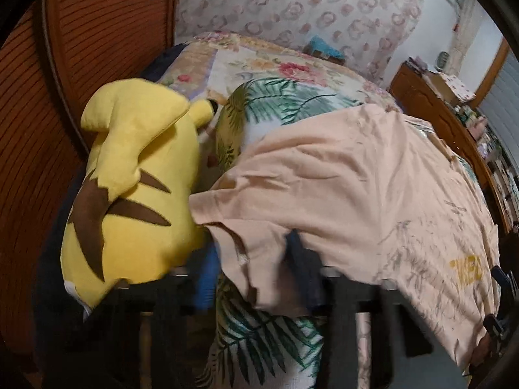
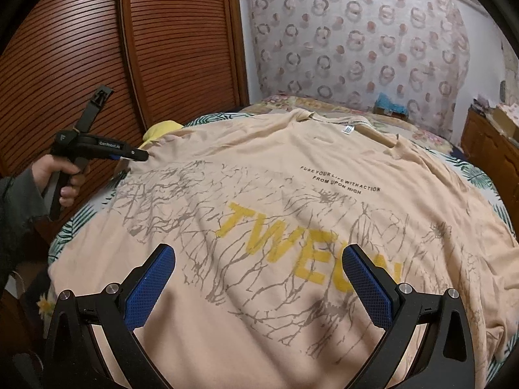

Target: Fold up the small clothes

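Bedroom, bed [image 2: 480, 178] with leaf-print cover. Shirt [image 2: 259, 194] lies spread flat, print up, no fold made yet; all folding remains. Right gripper [image 2: 259, 278] hovers over hem, jaws wide apart, holding nothing. Left gripper [image 2: 142, 155] pinches sleeve edge, seemingly clenched. Only left view shows yellow plush [image 1: 129, 194] beside the sleeve.

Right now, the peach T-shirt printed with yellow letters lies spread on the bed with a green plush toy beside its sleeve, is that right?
Not quite: the plush toy is yellow with brown stripes, as the left wrist view shows. The peach T-shirt does lie spread on the bed.
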`<state>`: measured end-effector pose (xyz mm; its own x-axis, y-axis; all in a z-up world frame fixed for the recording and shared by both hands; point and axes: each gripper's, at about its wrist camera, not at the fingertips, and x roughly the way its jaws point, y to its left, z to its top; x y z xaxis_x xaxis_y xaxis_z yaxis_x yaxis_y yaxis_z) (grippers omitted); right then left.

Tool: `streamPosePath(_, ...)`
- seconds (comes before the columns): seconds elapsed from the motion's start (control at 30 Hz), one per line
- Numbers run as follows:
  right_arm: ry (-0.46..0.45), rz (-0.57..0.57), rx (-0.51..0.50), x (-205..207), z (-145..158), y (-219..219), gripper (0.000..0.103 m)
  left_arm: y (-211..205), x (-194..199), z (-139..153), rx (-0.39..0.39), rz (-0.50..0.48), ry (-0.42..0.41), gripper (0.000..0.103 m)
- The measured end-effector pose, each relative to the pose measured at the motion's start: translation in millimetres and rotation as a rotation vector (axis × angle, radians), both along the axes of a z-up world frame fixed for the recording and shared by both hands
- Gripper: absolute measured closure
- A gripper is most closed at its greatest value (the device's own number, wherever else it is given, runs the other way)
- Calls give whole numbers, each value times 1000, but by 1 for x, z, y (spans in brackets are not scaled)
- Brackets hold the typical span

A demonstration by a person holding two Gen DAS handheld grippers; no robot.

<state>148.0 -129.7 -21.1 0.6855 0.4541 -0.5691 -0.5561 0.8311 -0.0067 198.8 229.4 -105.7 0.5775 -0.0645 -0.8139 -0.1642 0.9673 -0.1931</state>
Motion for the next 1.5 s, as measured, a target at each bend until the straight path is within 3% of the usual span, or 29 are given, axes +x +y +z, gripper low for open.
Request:
streamPosePath(0.13,-4,3,-24,-5,-4,6,0,-13,-3,14,120,-34,-36,94)
streamPosePath(0.27,-38,-2,-53,-11,-5,11,0,-30,-5,37,214,-66,-99,97)
streamPosePath(0.43,-55,-1,-62,-17,-7,16,0,-57,-6,71,232,-137,-182,97)
streamPosePath(0.67,6,-19,8,-8,-7,2,1,-128,-14,87,227,-309,-215,96)
streamPosePath(0.73,15,-22,12,-8,-8,3,1,-138,-16,85,227,-329,-209,86)
streamPosePath(1.0,13,-20,12,-8,-7,3,1,-138,-34,56,218,-345,-172,61)
streamPosePath(1.4,19,-19,13,-7,-7,1,1,-98,-39,5,196,-255,-81,58)
streamPosePath(1.47,20,-19,14,-7,-7,1,1,-96,-39,2,185,-243,-86,53)
streamPosePath(1.5,21,-18,13,-7,-7,1,1,-95,-38,1,186,-236,-88,43)
